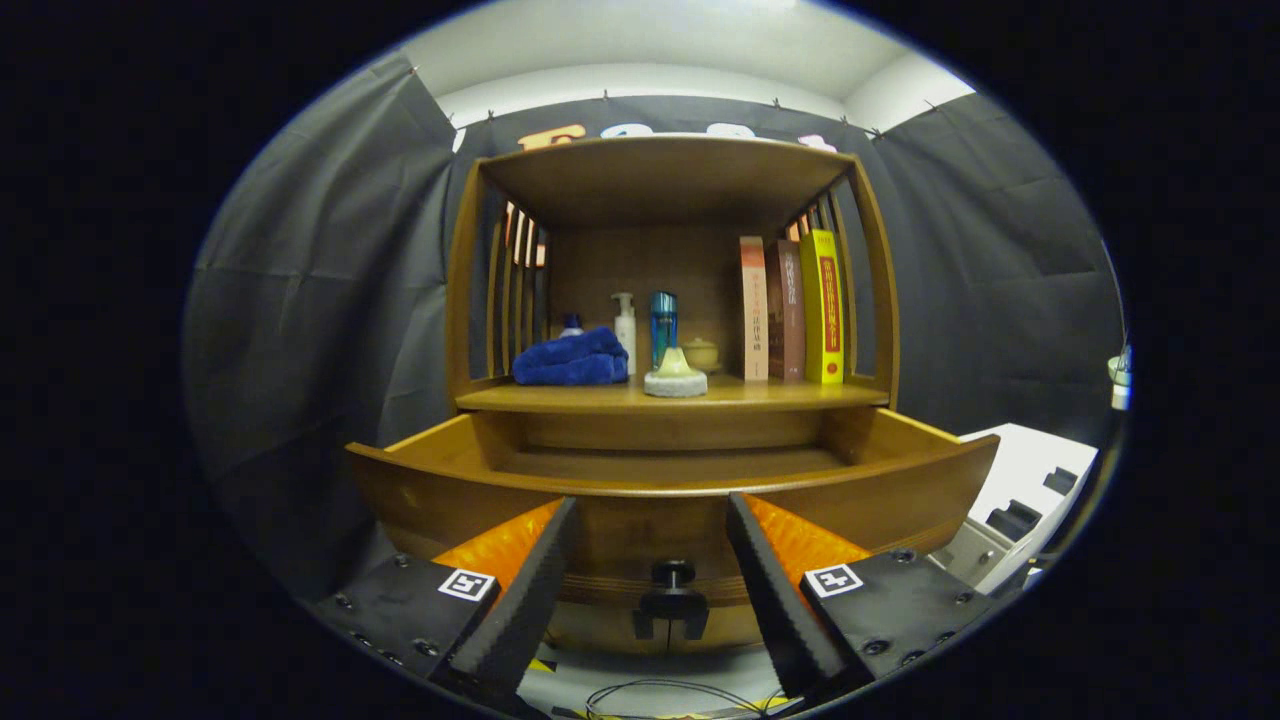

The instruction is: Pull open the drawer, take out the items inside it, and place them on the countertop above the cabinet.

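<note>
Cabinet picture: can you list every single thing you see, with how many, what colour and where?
Cabinet: one, brown wood, beyond the fingers.
Drawer: one, brown, pulled open under the shelf.
Knob: one, black, on the drawer front, between the fingers.
Towel: one, blue, folded, shelf left.
Bottles: three, white, teal, and a blue-capped one behind the towel.
Small jar: one, beige, beside the books.
Books: three, orange, brown, yellow, upright, shelf right.
Gripper: one, open, astride the knob.
</note>
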### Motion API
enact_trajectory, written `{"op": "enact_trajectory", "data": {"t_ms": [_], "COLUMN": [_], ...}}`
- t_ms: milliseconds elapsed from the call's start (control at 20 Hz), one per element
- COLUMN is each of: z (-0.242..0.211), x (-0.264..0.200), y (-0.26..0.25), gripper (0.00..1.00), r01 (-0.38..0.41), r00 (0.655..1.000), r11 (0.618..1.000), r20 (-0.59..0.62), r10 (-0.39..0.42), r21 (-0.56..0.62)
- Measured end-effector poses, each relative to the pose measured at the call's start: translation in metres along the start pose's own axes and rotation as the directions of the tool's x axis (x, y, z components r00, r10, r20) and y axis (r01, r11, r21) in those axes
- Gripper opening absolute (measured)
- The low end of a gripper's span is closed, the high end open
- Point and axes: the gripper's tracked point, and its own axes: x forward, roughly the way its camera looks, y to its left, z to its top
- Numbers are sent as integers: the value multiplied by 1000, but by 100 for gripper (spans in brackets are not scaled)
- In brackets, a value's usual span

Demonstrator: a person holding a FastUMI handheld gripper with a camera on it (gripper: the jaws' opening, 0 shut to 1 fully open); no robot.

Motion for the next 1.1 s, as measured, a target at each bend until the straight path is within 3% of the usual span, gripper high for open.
{"op": "enact_trajectory", "data": {"t_ms": [200,500,1100], "z": [-16,-15,-11], "x": [9,21,115], "y": [-17,-15,-17], "gripper": [97,97,97], "r01": [46,43,45], "r00": [999,999,998], "r11": [999,999,999], "r20": [-18,-22,-39], "r10": [-46,-42,-44], "r21": [27,20,9]}}
